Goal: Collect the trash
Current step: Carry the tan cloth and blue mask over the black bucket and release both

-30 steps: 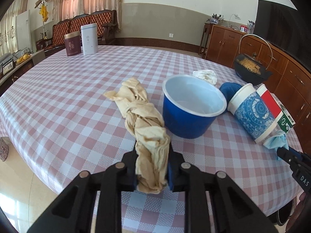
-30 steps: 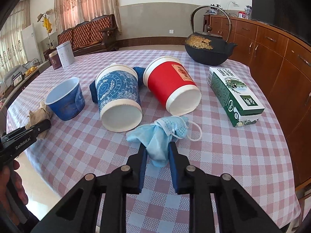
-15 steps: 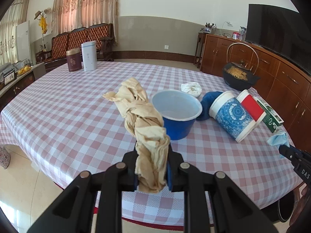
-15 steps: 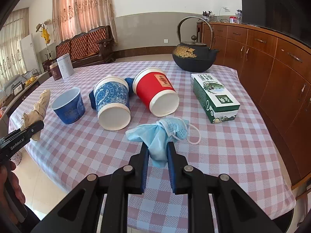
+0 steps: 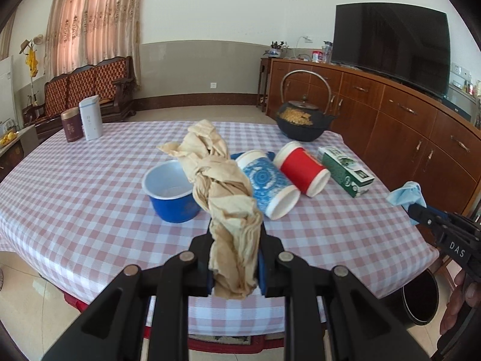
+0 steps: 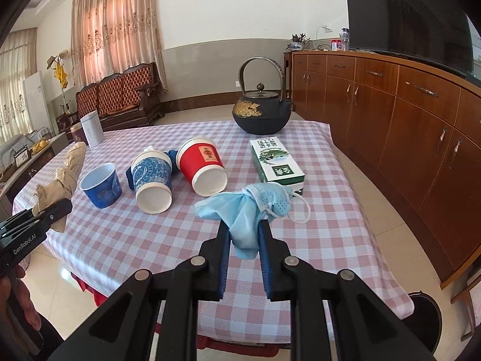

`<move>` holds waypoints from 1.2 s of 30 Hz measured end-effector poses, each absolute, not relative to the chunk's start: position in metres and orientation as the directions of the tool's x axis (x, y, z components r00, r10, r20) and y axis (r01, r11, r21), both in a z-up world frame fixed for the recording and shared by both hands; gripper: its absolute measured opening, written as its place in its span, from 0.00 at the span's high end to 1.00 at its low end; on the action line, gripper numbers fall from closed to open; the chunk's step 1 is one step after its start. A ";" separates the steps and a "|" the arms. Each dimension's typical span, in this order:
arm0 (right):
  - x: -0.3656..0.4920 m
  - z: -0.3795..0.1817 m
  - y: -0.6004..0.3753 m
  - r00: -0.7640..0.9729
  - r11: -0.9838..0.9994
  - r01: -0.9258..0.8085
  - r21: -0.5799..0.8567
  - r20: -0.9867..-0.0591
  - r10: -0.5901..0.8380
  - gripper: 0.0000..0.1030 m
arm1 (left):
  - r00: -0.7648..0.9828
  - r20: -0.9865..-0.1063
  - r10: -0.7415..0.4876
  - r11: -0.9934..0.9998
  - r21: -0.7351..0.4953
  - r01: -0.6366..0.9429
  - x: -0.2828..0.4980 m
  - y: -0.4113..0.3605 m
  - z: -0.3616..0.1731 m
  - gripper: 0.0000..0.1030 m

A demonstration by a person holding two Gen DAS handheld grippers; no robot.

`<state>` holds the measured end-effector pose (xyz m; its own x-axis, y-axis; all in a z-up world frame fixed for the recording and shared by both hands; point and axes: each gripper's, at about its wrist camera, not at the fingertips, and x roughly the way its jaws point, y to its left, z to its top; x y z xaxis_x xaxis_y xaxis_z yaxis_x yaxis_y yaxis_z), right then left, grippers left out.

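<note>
My left gripper (image 5: 235, 234) is shut on a twisted beige rag (image 5: 221, 180) and holds it in the air off the table's near edge. My right gripper (image 6: 244, 228) is shut on a crumpled light-blue face mask (image 6: 255, 201), also lifted. The rag also shows in the right wrist view (image 6: 61, 177), the mask in the left wrist view (image 5: 405, 194). On the checked table (image 5: 75, 186) stand a blue bowl (image 5: 170, 195), and a blue-patterned cup (image 5: 267, 183) and a red cup (image 5: 303, 168) lying on their sides.
A green-and-white carton (image 5: 345, 170) and a black iron teapot (image 5: 302, 120) are on the table's right side. Two canisters (image 5: 81, 121) stand at the far left. A dark bin (image 5: 421, 297) sits on the floor below the table's right corner. Wooden cabinets (image 6: 405, 114) line the right wall.
Both grippers have lifted and pulled back from the table with the rag and the mask still held. The table items now look farther away.
</note>
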<state>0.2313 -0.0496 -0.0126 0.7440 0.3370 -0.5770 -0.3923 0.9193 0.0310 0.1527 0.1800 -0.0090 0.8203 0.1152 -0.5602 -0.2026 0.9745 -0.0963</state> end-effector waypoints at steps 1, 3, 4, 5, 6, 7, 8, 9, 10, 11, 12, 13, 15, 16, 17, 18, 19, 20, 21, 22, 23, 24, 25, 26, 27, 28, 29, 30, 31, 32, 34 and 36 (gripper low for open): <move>0.229 -0.011 -0.056 0.750 0.922 -0.385 0.030 -0.573 0.332 0.81 | 0.823 -0.558 0.102 0.978 -0.096 -0.186 0.153 0.172 -0.007 0.78; 0.224 -0.007 -0.069 0.762 0.929 -0.368 0.030 -0.564 0.320 0.81 | 0.828 -0.555 0.080 0.983 -0.093 -0.157 0.154 0.159 -0.004 0.78; 0.222 -0.005 -0.075 0.769 0.934 -0.357 0.028 -0.559 0.311 0.81 | 0.830 -0.553 0.068 0.985 -0.094 -0.144 0.154 0.152 -0.004 0.78; 0.221 -0.003 -0.081 0.775 0.937 -0.348 0.027 -0.555 0.304 0.81 | 0.832 -0.551 0.057 0.987 -0.095 -0.130 0.154 0.146 -0.002 0.78; 0.219 -0.001 -0.088 0.780 0.940 -0.339 0.026 -0.551 0.297 0.81 | 0.834 -0.549 0.047 0.989 -0.094 -0.118 0.154 0.140 -0.001 0.78; 0.217 0.001 -0.095 0.787 0.944 -0.328 0.025 -0.546 0.288 0.81 | 0.836 -0.548 0.036 0.990 -0.096 -0.106 0.155 0.134 0.000 0.78; 0.215 0.002 -0.102 0.793 0.948 -0.318 0.024 -0.541 0.279 0.81 | 0.836 -0.548 0.023 0.991 -0.100 -0.092 0.155 0.128 0.001 0.78; 0.214 0.003 -0.108 0.798 0.951 -0.308 0.024 -0.538 0.271 0.81 | 0.837 -0.547 0.013 0.992 -0.100 -0.080 0.155 0.121 0.002 0.78; 0.212 0.004 -0.116 0.803 0.955 -0.295 0.024 -0.536 0.262 0.81 | 0.838 -0.546 0.002 0.993 -0.098 -0.066 0.156 0.115 0.002 0.78; 0.211 0.005 -0.122 0.806 0.958 -0.284 0.025 -0.535 0.253 0.81 | 0.836 -0.549 -0.011 0.994 -0.098 -0.051 0.157 0.108 0.001 0.78; 0.210 0.005 -0.129 0.809 0.962 -0.273 0.026 -0.534 0.245 0.81 | 0.834 -0.551 -0.024 0.994 -0.100 -0.037 0.158 0.101 0.001 0.78; 0.208 0.005 -0.137 0.813 0.965 -0.260 0.027 -0.533 0.234 0.81 | 0.833 -0.552 -0.035 0.995 -0.101 -0.025 0.159 0.094 0.001 0.78; 0.206 0.005 -0.150 0.819 0.971 -0.239 0.029 -0.531 0.217 0.81 | 0.830 -0.554 -0.060 0.994 -0.106 0.002 0.160 0.080 0.000 0.78; 0.204 0.006 -0.158 0.823 0.974 -0.226 0.029 -0.530 0.206 0.81 | 0.829 -0.555 -0.073 0.994 -0.108 0.015 0.159 0.073 0.000 0.78; 0.202 0.006 -0.164 0.825 0.976 -0.216 0.030 -0.530 0.199 0.81 | 0.827 -0.555 -0.087 0.994 -0.109 0.031 0.159 0.066 0.000 0.78; 0.200 0.006 -0.171 0.827 0.978 -0.205 0.032 -0.529 0.191 0.81 | 0.825 -0.556 -0.102 0.993 -0.109 0.049 0.159 0.058 0.000 0.78; 0.197 0.006 -0.177 0.830 0.980 -0.197 0.031 -0.527 0.183 0.81 | 0.823 -0.557 -0.115 0.992 -0.109 0.065 0.158 0.052 0.001 0.78; 0.195 0.006 -0.182 0.832 0.981 -0.190 0.029 -0.526 0.176 0.81 | 0.819 -0.558 -0.132 0.990 -0.111 0.084 0.157 0.044 0.001 0.78; 0.192 0.006 -0.189 0.833 0.983 -0.182 0.029 -0.526 0.170 0.81 | 0.815 -0.561 -0.149 0.988 -0.109 0.105 0.157 0.036 0.000 0.78; 0.188 0.005 -0.196 0.834 0.984 -0.176 0.027 -0.527 0.163 0.81 | 0.811 -0.562 -0.161 0.987 -0.106 0.123 0.156 0.028 0.000 0.78; 0.185 0.004 -0.203 0.835 0.985 -0.169 0.023 -0.528 0.156 0.81 | 0.807 -0.564 -0.174 0.985 -0.103 0.140 0.156 0.021 -0.001 0.78; 0.183 0.004 -0.210 0.836 0.987 -0.161 0.020 -0.529 0.147 0.81 | 0.801 -0.568 -0.189 0.982 -0.104 0.158 0.157 0.014 -0.002 0.78; 0.180 0.003 -0.217 0.835 0.988 -0.151 0.020 -0.532 0.138 0.81 | 0.796 -0.571 -0.202 0.979 -0.106 0.172 0.157 0.008 -0.004 0.78; 0.177 0.001 -0.225 0.835 0.990 -0.138 0.021 -0.535 0.128 0.81 | 0.792 -0.574 -0.211 0.977 -0.104 0.185 0.157 0.002 -0.005 0.78; 0.175 -0.001 -0.234 0.835 0.992 -0.125 0.020 -0.537 0.116 0.81 | 0.787 -0.576 -0.221 0.975 -0.103 0.198 0.157 -0.005 -0.006 0.78; 0.172 -0.003 -0.242 0.835 0.994 -0.111 0.017 -0.540 0.103 0.81 | 0.782 -0.579 -0.230 0.972 -0.104 0.209 0.158 -0.009 -0.006 0.78; 0.170 -0.005 -0.249 0.834 0.995 -0.100 0.017 -0.544 0.093 0.81 | 0.777 -0.582 -0.239 0.970 -0.105 0.220 0.158 -0.014 -0.007 0.78; 0.169 -0.006 -0.256 0.833 0.996 -0.090 0.018 -0.547 0.085 0.81 | 0.773 -0.584 -0.248 0.967 -0.105 0.231 0.159 -0.020 -0.008 0.78; 0.166 -0.009 -0.264 0.832 0.997 -0.076 0.016 -0.551 0.072 0.81 | 0.769 -0.586 -0.255 0.965 -0.104 0.240 0.158 -0.026 -0.009 0.78; 0.164 -0.011 -0.269 0.830 0.998 -0.066 0.014 -0.554 0.062 0.81 | 0.765 -0.588 -0.262 0.963 -0.104 0.250 0.158 -0.032 -0.010 0.78; 0.159 -0.015 -0.282 0.829 0.999 -0.049 0.017 -0.557 0.050 0.81 | 0.757 -0.593 -0.276 0.958 -0.104 0.268 0.160 -0.042 -0.012 0.78; 0.156 -0.019 -0.291 0.827 0.999 -0.034 0.015 -0.561 0.037 0.81 | 0.750 -0.595 -0.289 0.953 -0.103 0.286 0.160 -0.052 -0.014 0.78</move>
<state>0.1559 -0.2913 -0.0185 0.8270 0.0367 -0.5611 -0.0342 0.9993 0.0149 0.1604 -0.0516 -0.0136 0.7496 -0.2893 -0.5953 0.2860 0.9527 -0.1027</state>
